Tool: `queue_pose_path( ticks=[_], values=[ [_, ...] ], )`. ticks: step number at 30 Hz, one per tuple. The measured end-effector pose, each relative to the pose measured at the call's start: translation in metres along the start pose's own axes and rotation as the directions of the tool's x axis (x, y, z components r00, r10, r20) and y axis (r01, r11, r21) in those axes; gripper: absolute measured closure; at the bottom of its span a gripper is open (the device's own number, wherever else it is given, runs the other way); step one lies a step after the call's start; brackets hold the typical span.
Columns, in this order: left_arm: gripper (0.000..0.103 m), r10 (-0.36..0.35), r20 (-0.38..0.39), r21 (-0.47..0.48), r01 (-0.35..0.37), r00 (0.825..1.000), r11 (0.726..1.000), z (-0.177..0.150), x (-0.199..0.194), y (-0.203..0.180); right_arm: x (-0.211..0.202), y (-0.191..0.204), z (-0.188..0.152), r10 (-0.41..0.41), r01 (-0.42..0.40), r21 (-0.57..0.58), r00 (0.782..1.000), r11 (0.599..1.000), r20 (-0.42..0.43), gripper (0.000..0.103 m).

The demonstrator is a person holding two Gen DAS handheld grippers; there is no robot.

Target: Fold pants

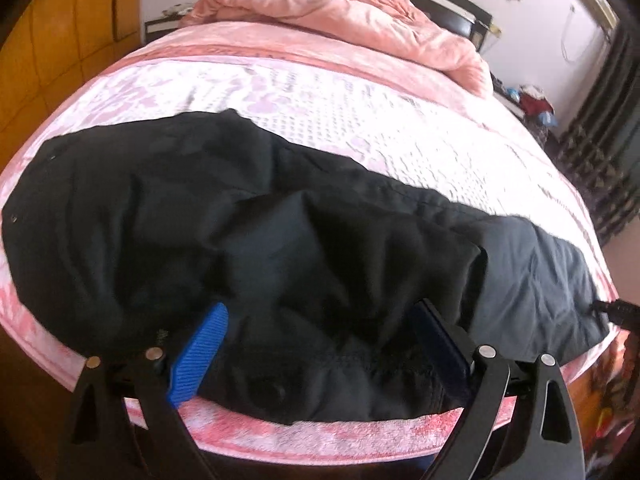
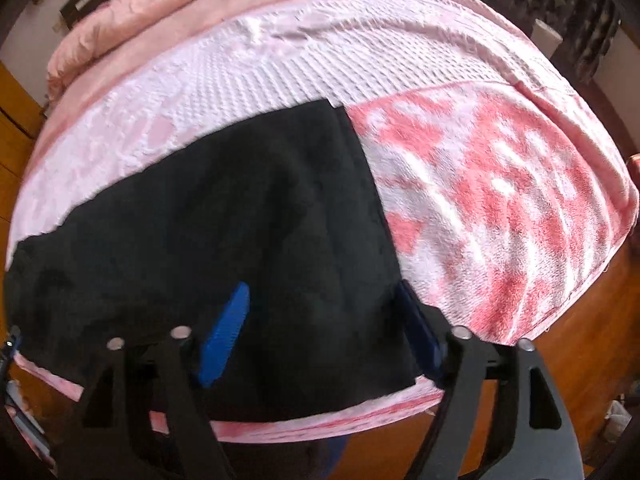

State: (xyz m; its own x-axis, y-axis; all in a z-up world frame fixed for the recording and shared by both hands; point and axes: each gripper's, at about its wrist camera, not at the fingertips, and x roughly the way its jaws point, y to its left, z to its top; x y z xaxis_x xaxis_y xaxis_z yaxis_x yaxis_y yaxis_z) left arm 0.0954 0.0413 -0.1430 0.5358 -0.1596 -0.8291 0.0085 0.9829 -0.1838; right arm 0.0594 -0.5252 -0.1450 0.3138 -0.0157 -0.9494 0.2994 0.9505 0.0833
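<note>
Black pants [image 1: 208,208] lie across the near edge of the bed, the wide waist end to the left and a leg running to the right. My left gripper [image 1: 320,332] is open, its blue fingers [image 1: 198,352] spread over the wrinkled fabric near the front edge, holding nothing. In the right wrist view the pants' leg end [image 2: 240,216] lies flat, its hem edge running up to the right. My right gripper [image 2: 324,320] is open above that leg end, blue fingers [image 2: 224,336] apart and empty.
The bed has a pink and white patterned blanket [image 2: 480,208] and a bunched pink quilt [image 1: 360,20] by the headboard. A wooden wardrobe [image 1: 60,40] stands at the left. Dark curtains [image 1: 600,140] hang at the right. Wooden floor [image 2: 580,340] lies beyond the bed corner.
</note>
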Motion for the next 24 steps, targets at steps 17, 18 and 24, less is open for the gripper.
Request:
queue_pose_path(
  ticks=[17, 18, 24],
  values=[
    [0.008, 0.073, -0.026, 0.069, -0.071, 0.997, 0.995, -0.005, 0.032, -0.027, 0.009, 0.003, -0.005, -0.053, 0.050, -0.081, 0.998, 0.995, -0.041, 0.054],
    [0.008, 0.077, -0.025, 0.083, -0.074, 0.997, 0.994, -0.006, 0.031, -0.028, 0.008, 0.006, -0.003, -0.078, 0.074, -0.090, 0.996, 0.993, -0.048, 0.051],
    [0.009, 0.051, 0.009, 0.081, -0.051, 0.999, 0.995, -0.009, 0.004, -0.017, -0.043, 0.044, 0.014, -0.112, 0.124, -0.141, 0.990, 0.982, 0.090, 0.040]
  ],
)
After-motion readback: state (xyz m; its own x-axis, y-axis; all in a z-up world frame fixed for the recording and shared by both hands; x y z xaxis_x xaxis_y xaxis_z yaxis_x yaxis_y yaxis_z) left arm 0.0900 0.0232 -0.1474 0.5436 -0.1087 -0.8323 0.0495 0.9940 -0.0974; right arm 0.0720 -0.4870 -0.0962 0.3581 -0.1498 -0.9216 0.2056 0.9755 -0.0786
